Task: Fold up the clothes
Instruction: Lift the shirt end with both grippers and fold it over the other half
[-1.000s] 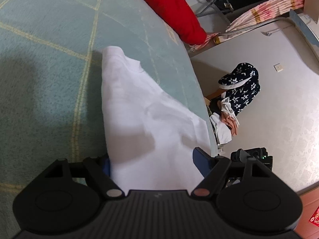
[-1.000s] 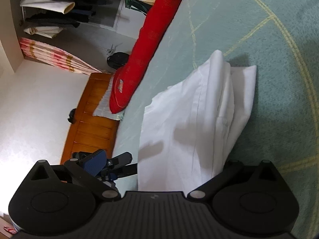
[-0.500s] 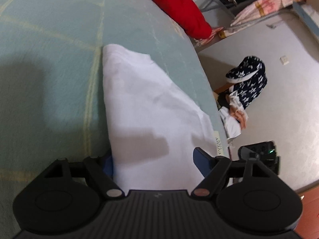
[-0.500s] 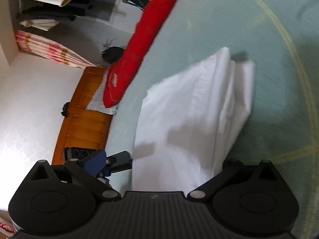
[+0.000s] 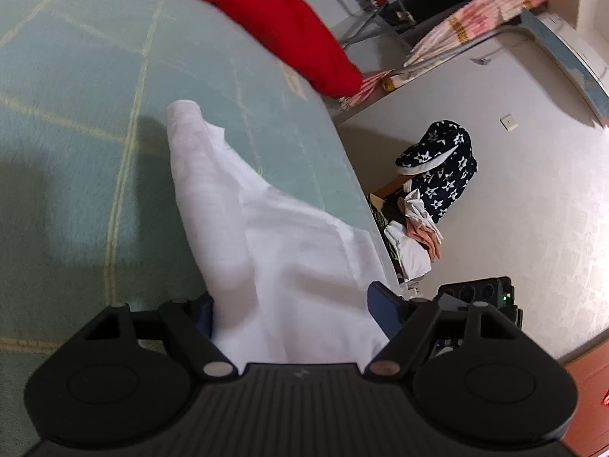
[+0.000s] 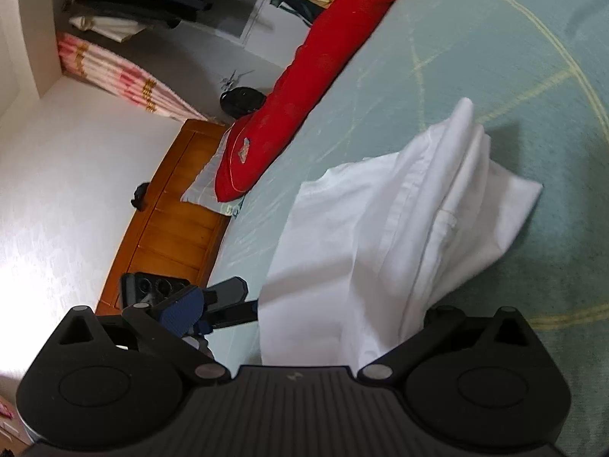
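Observation:
A folded white garment [image 5: 274, 251] lies lengthwise on the pale green bed cover [image 5: 76, 152], its near end raised off the bed. That near end fills my left gripper [image 5: 293, 308]: its wide-set jaws hug the bundle on both sides, and the cloth bulges over the left pad. In the right wrist view the white garment [image 6: 380, 236] runs into my right gripper [image 6: 304, 312] and drapes over its hidden right finger. The blue left pad [image 6: 179, 312] stands clear of the cloth, so this gripper is open. The left gripper's finger [image 6: 228, 293] reaches the cloth's left edge.
A long red cushion [image 5: 289, 26] lies across the far end of the bed. The bed's edge [image 5: 354, 190] runs just right of the garment, with a star-patterned dark garment [image 5: 441, 167] and other clothes beside it. A wooden headboard [image 6: 163, 221] and clothes shelves [image 6: 125, 3] stand at the left.
Both grippers have risen and rolled slightly. The garment's near end has come up with them, and it now looks more bunched and creased.

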Tool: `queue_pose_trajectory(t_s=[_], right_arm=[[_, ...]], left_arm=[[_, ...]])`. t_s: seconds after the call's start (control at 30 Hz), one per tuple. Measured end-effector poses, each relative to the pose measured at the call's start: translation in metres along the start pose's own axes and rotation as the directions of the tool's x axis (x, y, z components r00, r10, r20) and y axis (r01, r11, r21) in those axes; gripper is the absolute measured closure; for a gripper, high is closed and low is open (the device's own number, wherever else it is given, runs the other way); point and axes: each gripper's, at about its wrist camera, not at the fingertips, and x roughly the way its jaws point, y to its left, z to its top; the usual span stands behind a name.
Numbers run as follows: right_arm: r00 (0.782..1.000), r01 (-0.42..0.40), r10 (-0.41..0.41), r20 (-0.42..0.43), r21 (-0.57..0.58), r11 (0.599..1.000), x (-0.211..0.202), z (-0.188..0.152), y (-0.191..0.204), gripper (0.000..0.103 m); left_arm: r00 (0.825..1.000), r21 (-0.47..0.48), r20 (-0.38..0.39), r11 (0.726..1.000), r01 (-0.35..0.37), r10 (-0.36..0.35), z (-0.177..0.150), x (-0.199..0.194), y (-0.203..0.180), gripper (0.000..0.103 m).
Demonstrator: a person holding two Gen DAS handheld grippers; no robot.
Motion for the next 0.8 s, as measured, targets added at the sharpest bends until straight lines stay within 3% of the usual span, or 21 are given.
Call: queue_pose_trajectory(t_s=[0.4, 0.53, 0.8], right_arm=[[0.999, -0.023, 0.023, -0.024, -0.012, 1.0, 0.013, 0.001, 0.017, 0.0], [1.0, -0.003, 0.002, -0.02, -0.05, 0.999, 0.022, 0.0, 0.029, 0.0], [0.998, 0.029, -0.035, -0.043, -0.127, 0.991, 0.048, -0.001, 0.052, 0.034]], left_arm=[[0.999, -0.007, 0.036, 1.0, -0.011, 0.011, 0.0, -0.03, 0.007, 0.026], [0.998, 0.006, 0.05, 0.999, -0.036, 0.035, 0.002, -0.041, 0.009, 0.041], [0.994, -0.012, 0.092, 0.998, -0.057, 0.058, 0.002, -0.079, 0.03, 0.042]])
